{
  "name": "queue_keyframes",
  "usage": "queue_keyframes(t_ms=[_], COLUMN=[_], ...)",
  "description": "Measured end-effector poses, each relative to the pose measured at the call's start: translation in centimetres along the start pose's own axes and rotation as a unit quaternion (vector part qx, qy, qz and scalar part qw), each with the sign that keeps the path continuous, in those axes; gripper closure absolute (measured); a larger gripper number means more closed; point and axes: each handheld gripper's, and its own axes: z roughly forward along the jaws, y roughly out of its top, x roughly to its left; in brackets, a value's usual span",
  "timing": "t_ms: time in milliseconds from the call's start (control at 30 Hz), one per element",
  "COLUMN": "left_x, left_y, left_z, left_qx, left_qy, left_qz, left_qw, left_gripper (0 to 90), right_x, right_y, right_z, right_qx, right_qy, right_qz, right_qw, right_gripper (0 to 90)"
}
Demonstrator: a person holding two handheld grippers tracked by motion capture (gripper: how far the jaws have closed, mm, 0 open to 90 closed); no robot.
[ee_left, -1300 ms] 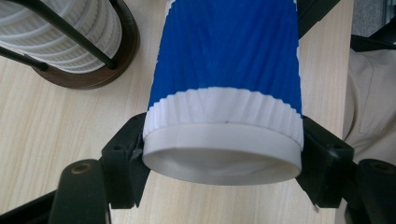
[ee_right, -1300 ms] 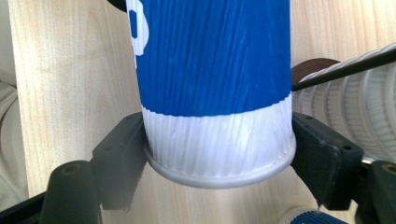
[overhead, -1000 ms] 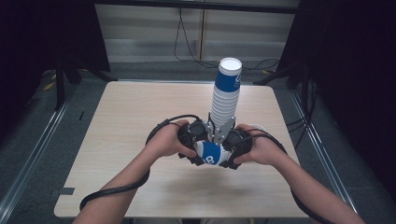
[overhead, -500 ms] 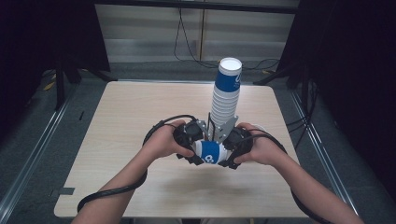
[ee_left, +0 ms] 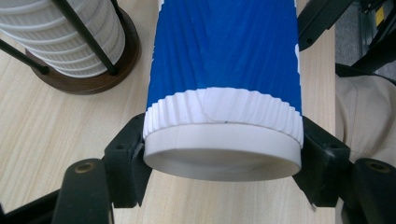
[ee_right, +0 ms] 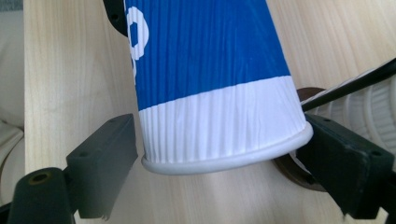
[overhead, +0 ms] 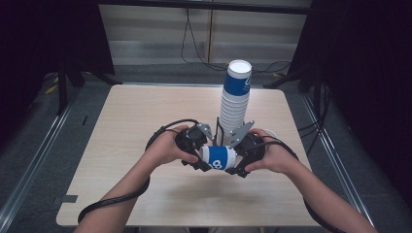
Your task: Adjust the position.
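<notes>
Cup: a blue and white paper cup (overhead: 218,158) lies sideways in the air between the two grippers, above the near middle of the desk (overhead: 126,126), just in front of the tall cup stack (overhead: 234,104).
Left gripper (ee_left: 219,163): jaws pinching the cup's base end, pressed to both sides.
Right gripper (ee_right: 219,154): jaws spread around the rim end; the right one seems to touch, the left stands apart.
Doing it well: I'd squeeze lightly so the wall doesn't crush, keep both ends level, and steer wide of the stack's wire rack (ee_left: 86,35).
</notes>
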Motion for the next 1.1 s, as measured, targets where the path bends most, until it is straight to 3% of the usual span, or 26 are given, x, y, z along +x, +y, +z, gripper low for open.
queue_keyframes(t_ms=[267,533,667,767,1100], left_x=[0.2,0.2,0.3,0.0,-0.6], left_y=[-0.3,-0.2,-0.5,-0.4,-0.7], left_z=[-0.6,-0.9,-0.7,-0.7,-0.9], left_qx=[-0.011,-0.023,-0.037,-0.038,-0.047], left_qy=[0.003,0.001,-0.012,-0.012,-0.014], left_qz=[-0.001,0.000,-0.004,0.004,0.009], left_qw=[0.9999,0.9997,0.9992,0.9992,0.9988], left_gripper=[30.2,30.1,30.1,30.1,30.1], right_x=[0.0,0.1,0.2,0.4,0.8], right_y=[-0.6,-0.5,-0.3,-0.1,0.2], right_z=[0.2,0.4,0.3,0.4,-0.6], right_qx=[-0.010,-0.024,-0.026,-0.029,-0.041], right_qy=[0.005,0.016,0.020,0.030,0.024], right_qz=[0.012,0.007,0.004,-0.007,-0.013], right_qw=[0.9999,0.9995,0.9995,0.9991,0.9988], right_gripper=[12.2,12.3,12.6,13.5,20.0])
